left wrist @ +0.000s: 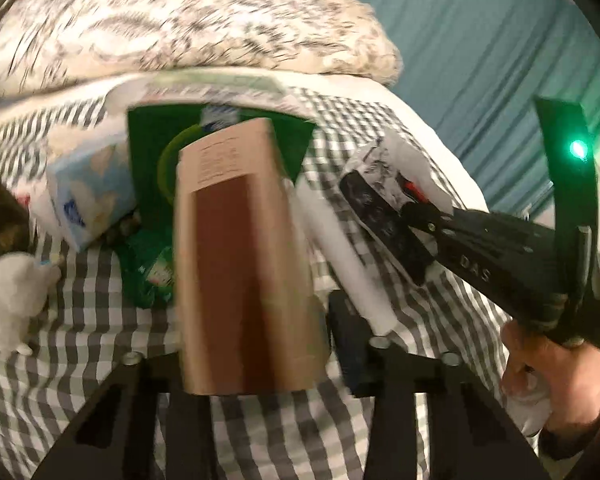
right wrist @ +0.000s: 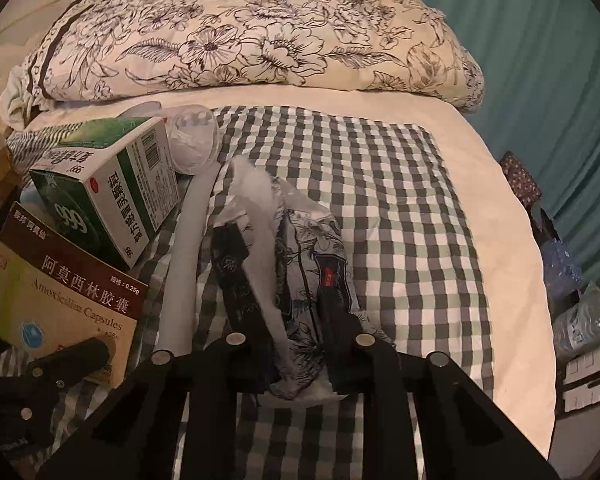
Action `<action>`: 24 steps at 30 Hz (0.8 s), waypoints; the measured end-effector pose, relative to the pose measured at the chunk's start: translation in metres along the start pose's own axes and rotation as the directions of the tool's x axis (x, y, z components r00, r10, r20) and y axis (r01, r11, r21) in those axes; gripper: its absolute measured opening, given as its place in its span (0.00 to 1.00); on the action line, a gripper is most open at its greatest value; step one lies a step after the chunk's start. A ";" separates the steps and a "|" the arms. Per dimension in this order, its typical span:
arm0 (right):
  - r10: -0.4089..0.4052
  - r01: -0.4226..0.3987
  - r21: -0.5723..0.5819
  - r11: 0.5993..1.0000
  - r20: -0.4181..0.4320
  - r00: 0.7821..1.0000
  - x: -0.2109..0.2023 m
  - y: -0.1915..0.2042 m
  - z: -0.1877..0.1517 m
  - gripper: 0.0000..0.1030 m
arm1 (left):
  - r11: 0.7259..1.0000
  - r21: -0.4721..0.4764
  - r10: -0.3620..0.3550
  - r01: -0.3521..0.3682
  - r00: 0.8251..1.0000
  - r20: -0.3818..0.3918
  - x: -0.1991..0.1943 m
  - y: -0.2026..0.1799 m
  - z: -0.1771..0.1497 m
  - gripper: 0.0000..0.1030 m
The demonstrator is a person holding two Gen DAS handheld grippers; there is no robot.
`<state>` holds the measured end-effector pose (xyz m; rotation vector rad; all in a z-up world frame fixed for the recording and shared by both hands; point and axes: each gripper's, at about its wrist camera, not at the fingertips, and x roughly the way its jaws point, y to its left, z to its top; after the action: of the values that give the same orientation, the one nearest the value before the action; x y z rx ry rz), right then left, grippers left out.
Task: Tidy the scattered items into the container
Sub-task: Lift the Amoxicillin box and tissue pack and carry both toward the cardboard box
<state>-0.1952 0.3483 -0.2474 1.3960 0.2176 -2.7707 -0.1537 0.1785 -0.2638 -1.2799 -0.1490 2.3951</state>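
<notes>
Left gripper (left wrist: 256,264) tilted downward, jaws clamped on a brown-and-tan box. Right gripper (right wrist: 284,280) at its three o'clock, angled down, pinched tight on a floral tissue pack. Bare hand (left wrist: 556,376) gripping right handle.

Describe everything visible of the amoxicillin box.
The amoxicillin box is a flat cardboard carton with a dark brown band bearing white Chinese characters above a tan panel printed "Amoxicillin Capsules" and a round blue emblem. It is closed and looks intact. The left claw is shut on it, one black finger lying across its lower face. It is tilted, over the checked cloth, just below the green box; contact between them is unclear. In the left wrist view it looks blurred.
</notes>
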 end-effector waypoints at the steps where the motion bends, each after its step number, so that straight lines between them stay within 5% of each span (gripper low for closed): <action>1: 0.001 -0.001 0.010 1.000 0.001 1.000 -0.002 -0.001 -0.001 0.16 | 1.000 0.011 0.005 -0.005 1.000 0.008 -0.003 -0.003 -0.001 0.32; 13: 0.011 -0.018 0.099 0.995 0.067 0.998 -0.059 0.001 -0.016 0.14 | 0.982 0.109 0.137 -0.151 0.982 0.131 -0.069 -0.006 -0.003 0.32; 24: 0.065 -0.090 0.159 0.983 0.155 0.986 -0.143 0.046 -0.025 0.14 | 0.963 0.050 0.247 -0.265 0.941 0.230 -0.166 0.016 -0.009 0.32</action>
<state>-0.0860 0.3010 -0.1522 1.1893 -0.0727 -2.8670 -0.0700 0.0951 -0.1455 -1.0465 0.0535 2.7336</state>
